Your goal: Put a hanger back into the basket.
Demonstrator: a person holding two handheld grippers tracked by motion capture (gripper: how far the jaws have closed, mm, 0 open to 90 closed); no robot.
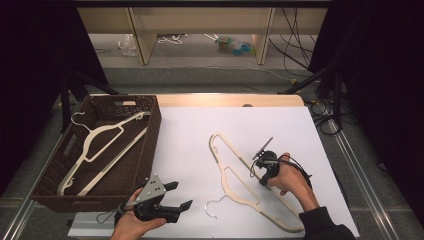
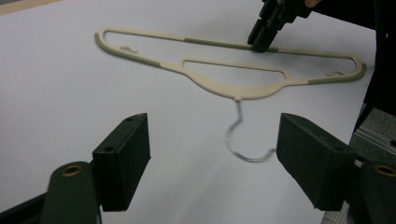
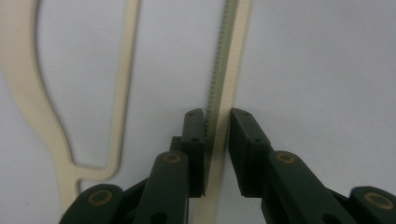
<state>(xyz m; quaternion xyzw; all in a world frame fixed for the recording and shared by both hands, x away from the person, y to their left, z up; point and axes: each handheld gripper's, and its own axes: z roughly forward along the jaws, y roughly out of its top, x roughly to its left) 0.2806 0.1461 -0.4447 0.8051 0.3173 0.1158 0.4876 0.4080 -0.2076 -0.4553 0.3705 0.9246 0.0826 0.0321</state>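
We see the cream hanger (image 1: 248, 186) flat on the worktop, long axis running toward its near right corner. Our right tongs (image 3: 217, 140) pinch its straight bar, seemingly snug. Our left tongs (image 1: 177, 196) hover spread, nearer the basket (image 1: 150, 145).

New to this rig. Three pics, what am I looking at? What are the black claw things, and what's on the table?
No robot here: a person holds a two-jaw tool in each hand. The top picture is from a fixed camera above the table. The other two come from cameras riding on each tool, looking along its black jaws.

On the white table lies a cream hanger with a metal hook. A second hanger lies in the brown wicker basket at the left.

The right tongs are shut on the cream hanger's straight bottom bar, jaws on either side of it. The left tongs are open with nothing between them, pointing at the hook.
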